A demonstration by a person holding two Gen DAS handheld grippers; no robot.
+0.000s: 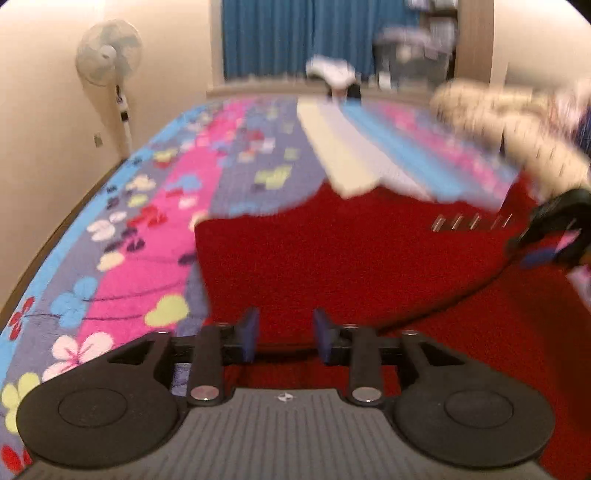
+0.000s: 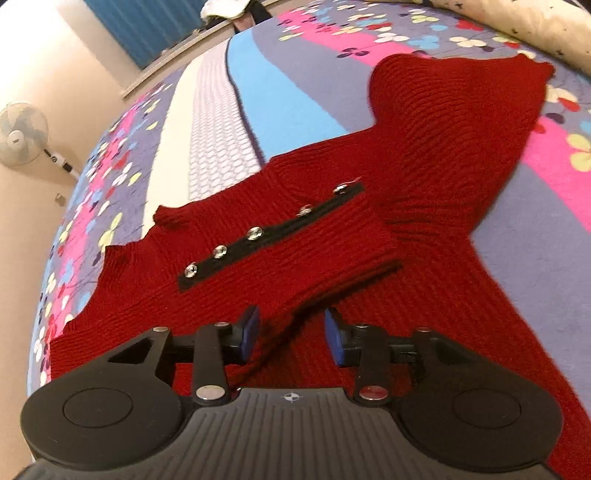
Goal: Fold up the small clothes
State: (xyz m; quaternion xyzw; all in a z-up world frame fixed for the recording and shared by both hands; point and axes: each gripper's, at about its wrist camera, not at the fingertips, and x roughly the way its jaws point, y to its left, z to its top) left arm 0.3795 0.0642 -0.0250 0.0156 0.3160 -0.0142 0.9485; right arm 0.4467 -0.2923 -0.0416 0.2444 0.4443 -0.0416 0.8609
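Note:
A small red knit sweater [image 2: 424, 155] lies flat on the flowered bedspread [image 2: 229, 110]. A folded-over part with a black strip of silver snaps [image 2: 255, 233] rests across its body, and one sleeve reaches toward the upper right. My right gripper [image 2: 291, 328] hovers open just over the folded part's near edge, and its pads press on nothing. In the left wrist view the sweater [image 1: 332, 266] is blurred. My left gripper [image 1: 286, 332] stands open above its near left corner with nothing between the fingers. The right gripper [image 1: 554, 229] shows at that view's right edge.
A cream patterned bolster [image 2: 517, 26] lies along the bed's far right side. A standing fan [image 1: 109, 55] is by the wall on the left, with blue curtains [image 1: 295, 37] behind the bed. A pale cloth heap [image 1: 332, 72] and some clutter sit past the far edge.

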